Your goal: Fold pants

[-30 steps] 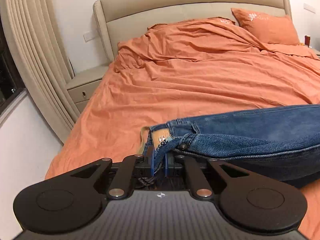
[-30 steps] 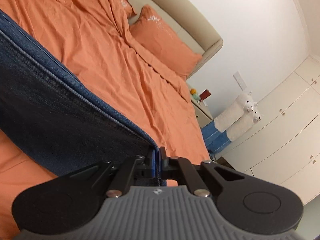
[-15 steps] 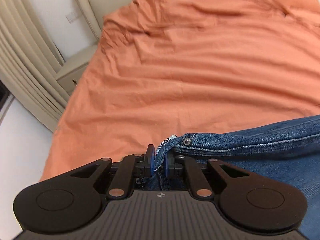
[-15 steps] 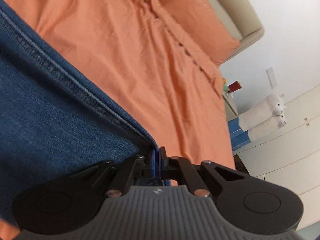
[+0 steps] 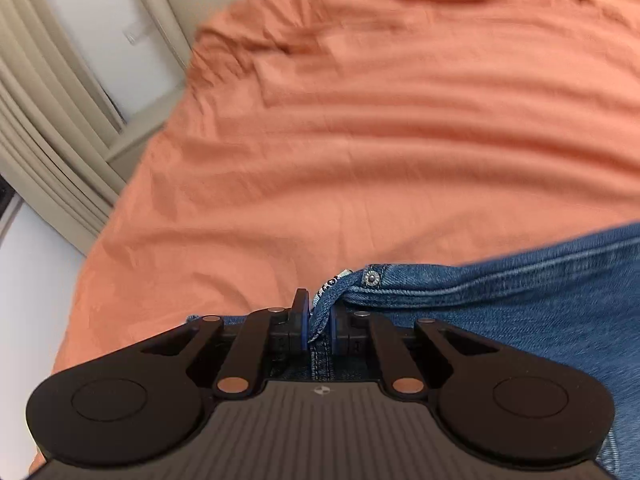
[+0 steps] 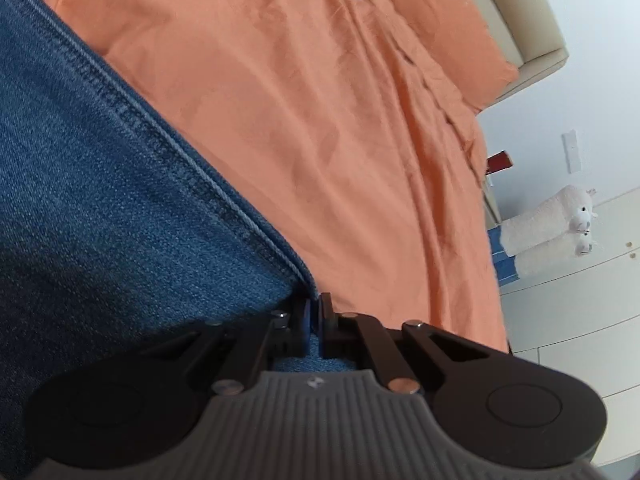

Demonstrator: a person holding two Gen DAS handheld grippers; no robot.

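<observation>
Blurred across the far half of the left wrist view: orange bedspread (image 5: 360,140), beige curtain (image 5: 48,128) and headboard (image 5: 160,4) all smeared. Cut off at the right and bottom edges: blue jeans (image 5: 520,304), only the waistband end with one metal rivet (image 5: 373,278) showing. Hidden under both gripper bodies: the cloth just behind the pads. Unreadable: a small woven label (image 5: 331,282) poking from the waistband, dark marks on white, too small and folded to make out. No other writing legible.

Left gripper (image 5: 319,320) nearly closed, pinching the bunched waistband edge between blue pads. Right gripper (image 6: 315,316) clamped fully on a thin denim edge just past the stitched side seam (image 6: 160,132).

Jeans (image 6: 100,200) close over the bedspread (image 6: 320,100), stretched between the two grippers; long axis across the bed, running rightward from the left pinch and up-left from the right one. Whether fully resting on the cover: cannot tell.

Far right, small: white plush toy (image 6: 560,224), pillow (image 6: 460,52), cupboard doors (image 6: 580,320).
</observation>
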